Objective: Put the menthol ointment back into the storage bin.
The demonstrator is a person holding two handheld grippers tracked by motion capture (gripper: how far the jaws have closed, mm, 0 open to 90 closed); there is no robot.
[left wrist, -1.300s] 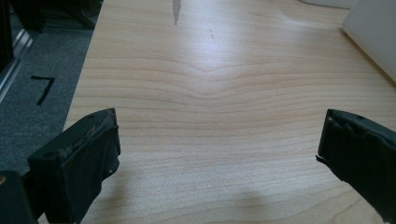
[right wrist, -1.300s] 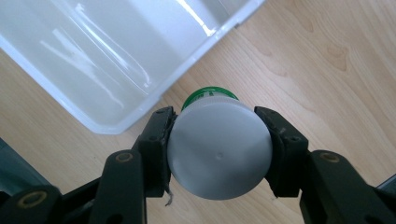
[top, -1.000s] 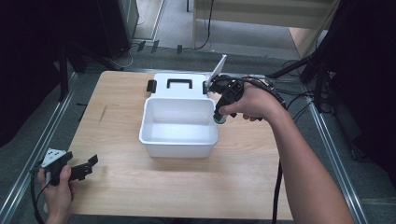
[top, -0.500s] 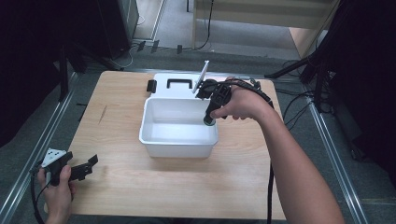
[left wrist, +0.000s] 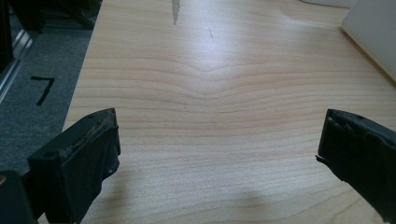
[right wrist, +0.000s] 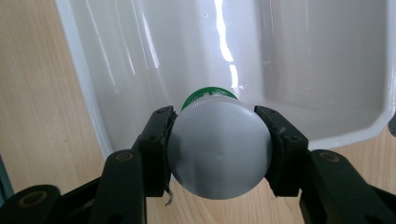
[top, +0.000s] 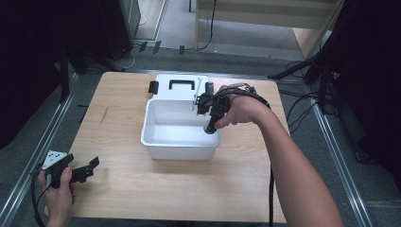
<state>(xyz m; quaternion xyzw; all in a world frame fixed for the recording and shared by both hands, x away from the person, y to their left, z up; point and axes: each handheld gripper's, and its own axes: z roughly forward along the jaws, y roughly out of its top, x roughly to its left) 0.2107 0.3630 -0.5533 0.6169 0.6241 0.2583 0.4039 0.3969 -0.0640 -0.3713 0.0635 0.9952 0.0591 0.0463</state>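
A person at a light wooden table (top: 123, 189) holds a set of tongs in each hand. The right tongs (top: 211, 124) are clamped on a small bottle (right wrist: 219, 147) with a pale grey cap and a green body beneath it. In the right gripper view the two black jaws press against opposite sides of the cap, and the bottle points down toward the inside of a white plastic bin (right wrist: 322, 65). In the high view the right hand (top: 239, 109) carries the bottle at the bin's right rim (top: 179, 152), near its far corner, with the bottle's lower end hanging over the bin's interior. Whether the bottle touches the bin's wall cannot be told. Behind the bin, flat on the table and touching its far edge, lies a white lid (top: 176, 85) with a black handle and a black latch at each end. A thin white strip stands up from the right tongs' upper part, over the lid. The left tongs (top: 84, 171) sit near the table's front left corner, held in the left hand (top: 59, 189), well apart from the bin. In the left gripper view the jaws stand wide open over bare wood, nothing between them, and a corner of the bin (left wrist: 373, 39) shows at the upper right.
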